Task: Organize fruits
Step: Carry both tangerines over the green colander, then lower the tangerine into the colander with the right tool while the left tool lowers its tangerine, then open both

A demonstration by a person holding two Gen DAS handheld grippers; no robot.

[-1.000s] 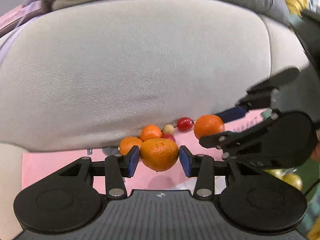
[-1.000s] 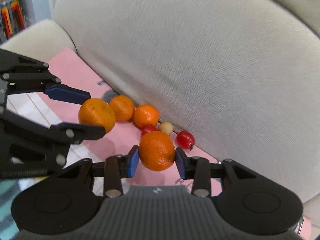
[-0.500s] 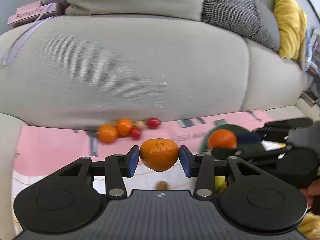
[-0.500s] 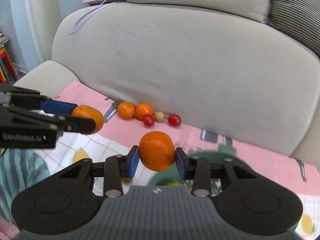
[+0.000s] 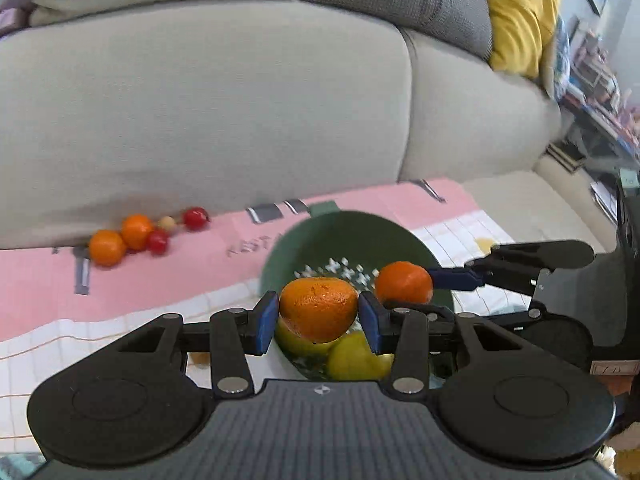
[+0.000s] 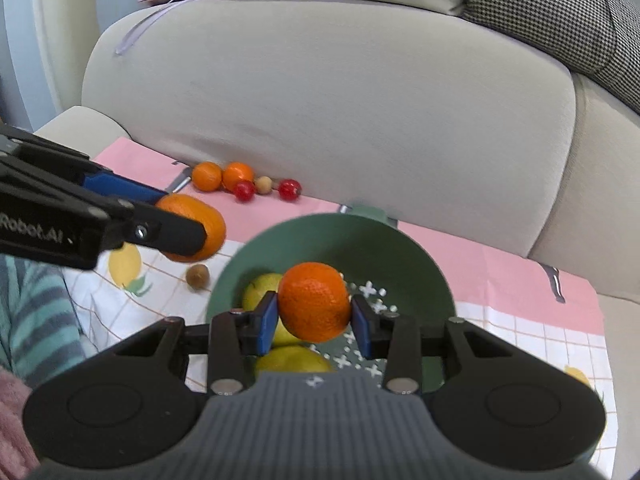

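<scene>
Sofa seat carries a green bowl (image 6: 400, 252). Right hand-held gripper (image 6: 314, 322) clamps its mandarin (image 6: 314, 302) at lower centre, over the bowl. Left hand-held gripper (image 5: 318, 320) grips another mandarin (image 5: 318, 308) above the bowl's near-left rim.

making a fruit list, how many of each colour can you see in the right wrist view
orange: 4
red: 2
yellow-green, in the bowl: 2
tan or brown: 2
total: 10

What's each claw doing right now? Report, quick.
Left claw: shut on the larger orange.
Right claw: shut on the smaller orange.
</scene>
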